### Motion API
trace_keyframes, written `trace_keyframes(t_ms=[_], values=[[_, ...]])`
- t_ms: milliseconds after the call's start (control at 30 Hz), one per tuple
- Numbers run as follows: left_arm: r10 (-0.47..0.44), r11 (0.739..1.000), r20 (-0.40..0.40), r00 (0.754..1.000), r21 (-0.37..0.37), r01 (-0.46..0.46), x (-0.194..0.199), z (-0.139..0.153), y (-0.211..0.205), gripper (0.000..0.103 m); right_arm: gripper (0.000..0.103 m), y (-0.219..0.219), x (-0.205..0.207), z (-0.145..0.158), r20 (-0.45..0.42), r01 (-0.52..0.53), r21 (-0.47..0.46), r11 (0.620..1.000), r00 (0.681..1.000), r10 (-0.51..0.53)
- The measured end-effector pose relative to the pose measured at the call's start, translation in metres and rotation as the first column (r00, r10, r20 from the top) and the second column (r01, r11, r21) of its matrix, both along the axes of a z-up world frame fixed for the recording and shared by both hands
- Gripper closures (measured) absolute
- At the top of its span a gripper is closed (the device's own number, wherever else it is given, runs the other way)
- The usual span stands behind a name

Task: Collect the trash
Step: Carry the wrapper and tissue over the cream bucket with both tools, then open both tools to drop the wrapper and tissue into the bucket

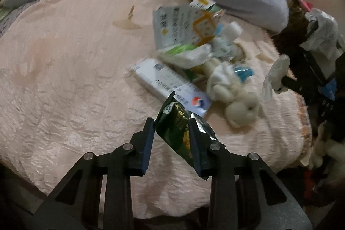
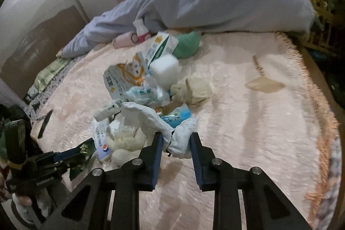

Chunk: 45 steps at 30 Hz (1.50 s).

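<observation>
1. Nearest the left wrist camera, our left gripper (image 1: 172, 128) has its jaws clenched on a dark green snack wrapper (image 1: 183, 133), which stands above the pink bedspread (image 1: 75, 79) at the near edge of the trash heap.
2. Our right gripper (image 2: 175, 139) is clamped on a crumpled white tissue (image 2: 155, 122); both pads press into the paper, at the near side of the same heap.
3. Remaining trash lies mid-bed: a long white box (image 1: 163, 81), a torn carton (image 1: 185, 27), a white foam block (image 2: 165, 70) and plastic wraps, touching one another.
4. We judge both grasps complete and the step in hand to be lifting clear. We advise a straight rise, since the tissue drapes over neighbouring wrappers and could drag them along.
5. A cream soft toy (image 1: 235, 100) rests against the heap; we would leave it, as it appears not to be trash.
6. No bin shows in either view; we cannot state where the pieces go.
</observation>
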<state>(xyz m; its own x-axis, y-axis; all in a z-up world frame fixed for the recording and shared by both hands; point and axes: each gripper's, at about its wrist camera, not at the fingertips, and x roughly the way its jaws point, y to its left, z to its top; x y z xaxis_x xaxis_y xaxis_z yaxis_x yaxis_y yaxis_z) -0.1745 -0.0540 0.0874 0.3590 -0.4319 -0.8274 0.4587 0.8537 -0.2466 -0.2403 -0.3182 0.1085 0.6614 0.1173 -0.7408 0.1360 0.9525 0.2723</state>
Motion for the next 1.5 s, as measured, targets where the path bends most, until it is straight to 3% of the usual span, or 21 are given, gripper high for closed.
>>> trace_keyframes(t_ms=[233, 500, 767, 1067, 1300, 1433, 1500], values=[[-0.097, 0.995, 0.054, 0.994, -0.029, 0.099, -0.019, 0.036, -0.037, 0.077, 0.078, -0.019, -0.034, 0.012, 0.026, 0.046, 0.003, 0.999, 0.999, -0.046], [-0.256, 0.963, 0.066, 0.964, -0.065, 0.260, -0.045, 0.057, -0.115, 0.077, 0.078, -0.061, -0.084, 0.024, 0.055, 0.159, 0.024, 0.987, 0.986, -0.160], [-0.469, 0.879, 0.070, 0.881, -0.063, 0.473, -0.089, 0.072, -0.215, 0.077, 0.078, -0.125, -0.159, 0.029, 0.049, 0.344, -0.023, 0.939, 0.938, -0.343], [-0.648, 0.759, 0.067, 0.759, -0.029, 0.650, -0.144, 0.077, -0.323, 0.077, 0.078, -0.208, -0.261, 0.015, -0.009, 0.584, -0.073, 0.809, 0.810, -0.586], [-0.714, 0.697, 0.012, 0.700, -0.091, 0.712, -0.178, 0.064, -0.387, 0.076, 0.078, -0.249, -0.302, -0.017, -0.075, 0.671, -0.060, 0.739, 0.735, -0.674], [-0.736, 0.673, -0.014, 0.677, -0.124, 0.729, -0.190, 0.052, -0.414, 0.059, 0.078, -0.261, -0.310, -0.026, -0.091, 0.690, -0.076, 0.719, 0.714, -0.694], [-0.745, 0.662, -0.043, 0.666, -0.168, 0.730, -0.191, 0.045, -0.424, 0.052, 0.069, -0.265, -0.314, -0.029, -0.097, 0.698, -0.094, 0.710, 0.703, -0.704]])
